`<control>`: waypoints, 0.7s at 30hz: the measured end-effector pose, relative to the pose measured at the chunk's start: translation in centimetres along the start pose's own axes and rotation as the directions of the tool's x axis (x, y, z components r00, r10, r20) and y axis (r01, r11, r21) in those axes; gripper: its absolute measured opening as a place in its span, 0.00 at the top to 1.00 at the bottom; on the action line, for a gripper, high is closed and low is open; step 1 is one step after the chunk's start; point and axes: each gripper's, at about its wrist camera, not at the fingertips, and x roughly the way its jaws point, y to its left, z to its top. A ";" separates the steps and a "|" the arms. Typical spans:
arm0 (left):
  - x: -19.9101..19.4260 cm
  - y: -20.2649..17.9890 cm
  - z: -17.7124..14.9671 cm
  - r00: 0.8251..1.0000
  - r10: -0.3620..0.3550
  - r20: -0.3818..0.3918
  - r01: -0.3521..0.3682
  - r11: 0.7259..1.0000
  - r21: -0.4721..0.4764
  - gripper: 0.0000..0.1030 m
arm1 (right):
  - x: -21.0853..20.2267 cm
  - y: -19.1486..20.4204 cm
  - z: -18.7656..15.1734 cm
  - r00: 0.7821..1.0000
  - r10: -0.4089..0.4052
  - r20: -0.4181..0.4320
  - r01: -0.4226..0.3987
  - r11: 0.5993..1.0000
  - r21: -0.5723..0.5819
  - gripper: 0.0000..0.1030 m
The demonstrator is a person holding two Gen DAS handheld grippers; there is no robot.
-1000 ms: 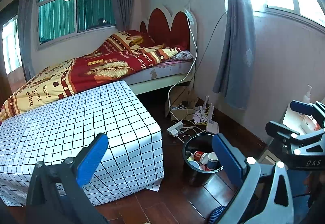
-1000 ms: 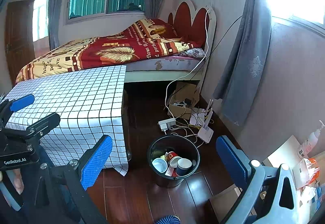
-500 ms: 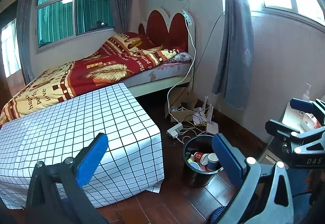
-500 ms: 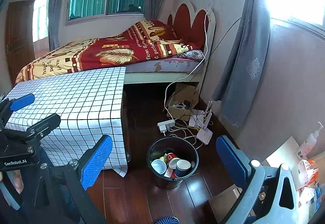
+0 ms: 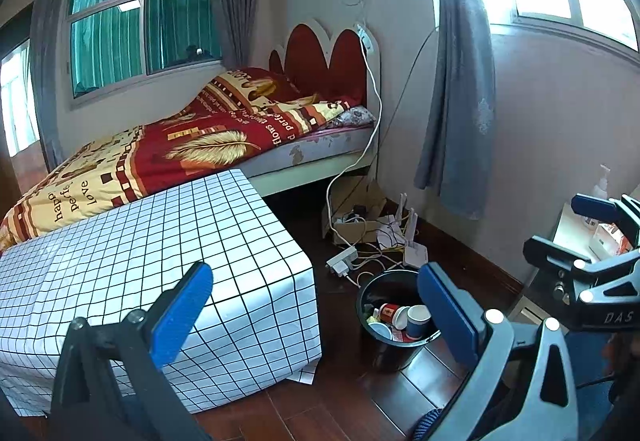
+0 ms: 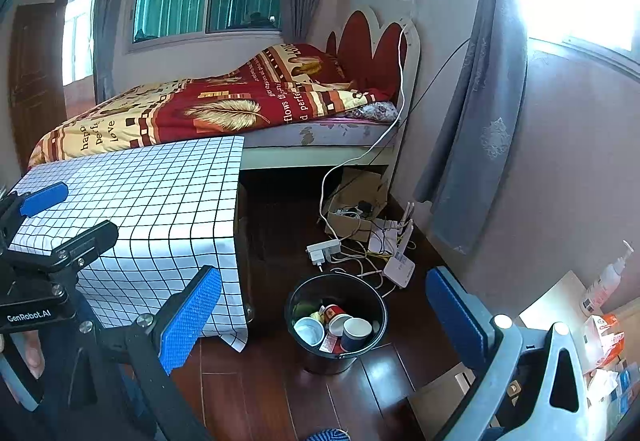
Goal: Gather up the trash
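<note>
Visibly one bin point(image 6: 336, 321), three cups point(image 6: 356, 333).

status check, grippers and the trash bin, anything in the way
Left gripper open, empty. Right gripper open, empty. Black trash bin upright on the floor, paper cups inside. Cables and power strip just behind the bin.

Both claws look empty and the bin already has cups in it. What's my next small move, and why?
Probably scan for leftover trash. Both the left claw and right claw are open and hold nothing, the black bin holds paper cups, and no loose trash shows on the checked tablecloth.
</note>
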 end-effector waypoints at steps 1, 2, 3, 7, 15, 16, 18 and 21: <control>0.0 -0.1 0.0 1.000 0.000 0.000 0.000 1.000 0.002 0.00 | 0.0 0.0 0.0 1.000 0.002 0.000 -0.002 1.000 0.002 0.00; 0.1 -0.1 0.0 1.000 -0.002 0.000 0.002 1.000 0.004 0.00 | -0.1 -0.1 0.0 1.000 0.003 0.001 -0.003 1.000 0.004 0.00; 0.1 -0.2 0.0 1.000 -0.001 -0.001 0.001 1.000 0.005 0.00 | -0.1 -0.1 0.0 1.000 0.002 0.004 -0.002 1.000 0.004 0.00; 0.1 -0.3 0.0 1.000 -0.004 -0.001 0.004 1.000 0.008 0.00 | -0.2 -0.2 -0.1 1.000 0.001 0.006 -0.001 1.000 0.005 0.00; 0.4 -0.4 -0.1 1.000 -0.016 -0.011 0.016 1.000 0.012 0.00 | -0.1 -0.5 -0.2 1.000 -0.001 0.002 0.001 1.000 0.007 0.00; 0.4 -0.4 -0.1 1.000 -0.021 -0.014 0.021 1.000 0.011 0.00 | -0.1 -0.4 -0.2 1.000 -0.001 0.001 0.001 1.000 0.007 0.00; 0.4 -0.3 -0.2 0.999 -0.029 -0.018 0.029 1.000 0.007 0.00 | -0.1 -0.3 -0.2 1.000 -0.001 0.002 0.001 1.000 0.005 0.00; 0.4 -0.3 -0.4 0.999 -0.039 -0.019 0.039 0.999 0.006 0.00 | -0.1 -0.2 -0.2 1.000 -0.001 0.003 0.001 1.000 0.005 0.00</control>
